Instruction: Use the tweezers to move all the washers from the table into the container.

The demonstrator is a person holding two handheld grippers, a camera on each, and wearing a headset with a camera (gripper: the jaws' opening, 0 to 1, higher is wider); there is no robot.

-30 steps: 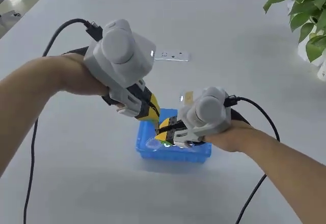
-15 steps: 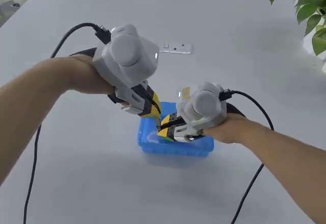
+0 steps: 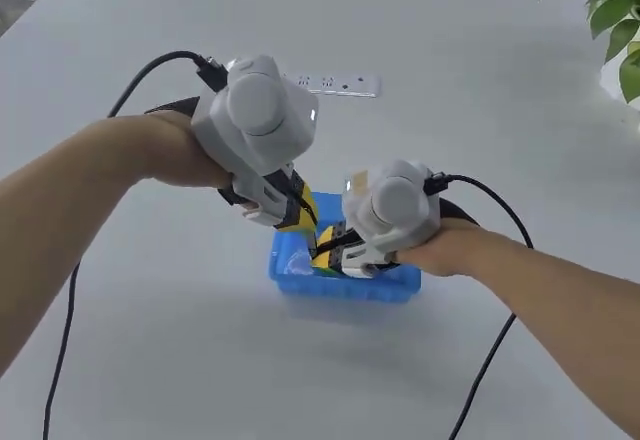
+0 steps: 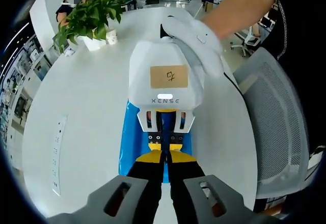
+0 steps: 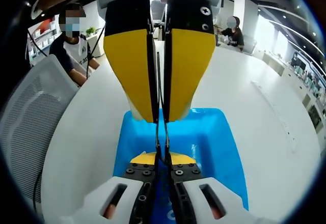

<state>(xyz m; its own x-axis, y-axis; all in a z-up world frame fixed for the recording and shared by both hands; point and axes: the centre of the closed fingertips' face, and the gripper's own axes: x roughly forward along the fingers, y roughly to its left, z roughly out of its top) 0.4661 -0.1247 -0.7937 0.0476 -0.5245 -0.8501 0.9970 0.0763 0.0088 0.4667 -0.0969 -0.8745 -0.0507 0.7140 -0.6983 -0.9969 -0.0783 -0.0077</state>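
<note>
My left gripper (image 4: 164,155) and my right gripper (image 5: 163,159) meet nose to nose over the blue container (image 5: 209,132) on the table, both clenched on the thin tweezers (image 5: 158,132) between them, whose tips are hidden behind the jaws, and the washers I cannot make out.

White pwr strip (image 3: 335,84) on table (image 3: 470,70), potted plant (image 3: 598,5) far rt, mesh chair (image 4: 277,117).

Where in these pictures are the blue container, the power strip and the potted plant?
blue container (image 3: 340,290), head view, front wall.
power strip (image 3: 335,84), head view, middle of its top.
potted plant (image 4: 89,16), left gripper view, leaves.
</note>
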